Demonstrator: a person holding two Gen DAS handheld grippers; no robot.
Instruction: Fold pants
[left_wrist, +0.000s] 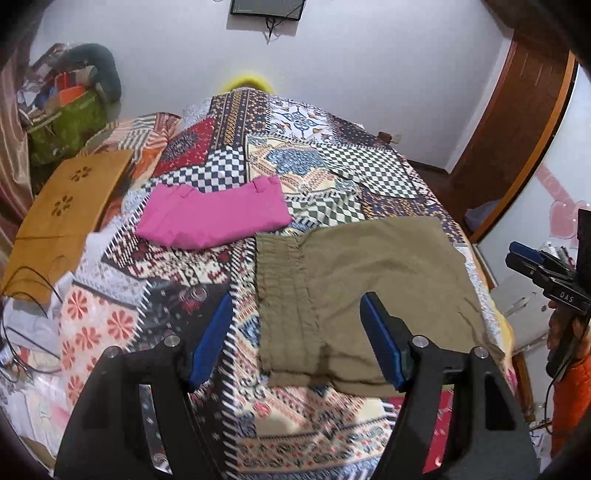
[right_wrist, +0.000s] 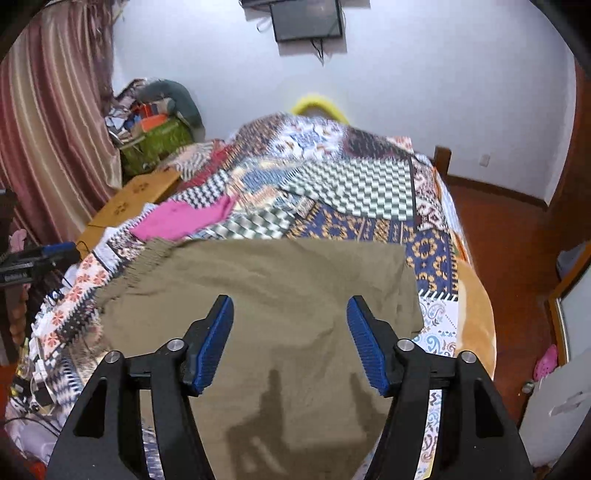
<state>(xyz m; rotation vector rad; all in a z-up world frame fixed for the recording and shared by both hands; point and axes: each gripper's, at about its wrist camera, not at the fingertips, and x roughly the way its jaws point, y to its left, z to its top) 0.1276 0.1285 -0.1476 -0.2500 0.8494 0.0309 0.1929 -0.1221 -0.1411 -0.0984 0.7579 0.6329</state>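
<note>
The olive pants (left_wrist: 354, 295) lay folded on the patchwork bedspread (left_wrist: 229, 155), filling the lower right middle of the left wrist view and the lower centre of the right wrist view, their gathered waistband towards the left. The left tongs (left_wrist: 295, 332) stood wide apart above the cloth's left part, with nothing pressed between the blue pads (left_wrist: 210, 343). The right tongs (right_wrist: 290, 339) were likewise spread wide over the pants, gripping nothing. A folded pink garment (left_wrist: 214, 214) rested just beyond the pants, left of centre. A brown paper bag (left_wrist: 66, 214) lay at the bed's left edge. A dark screen (right_wrist: 306, 18) hung on the wall at top.
</note>
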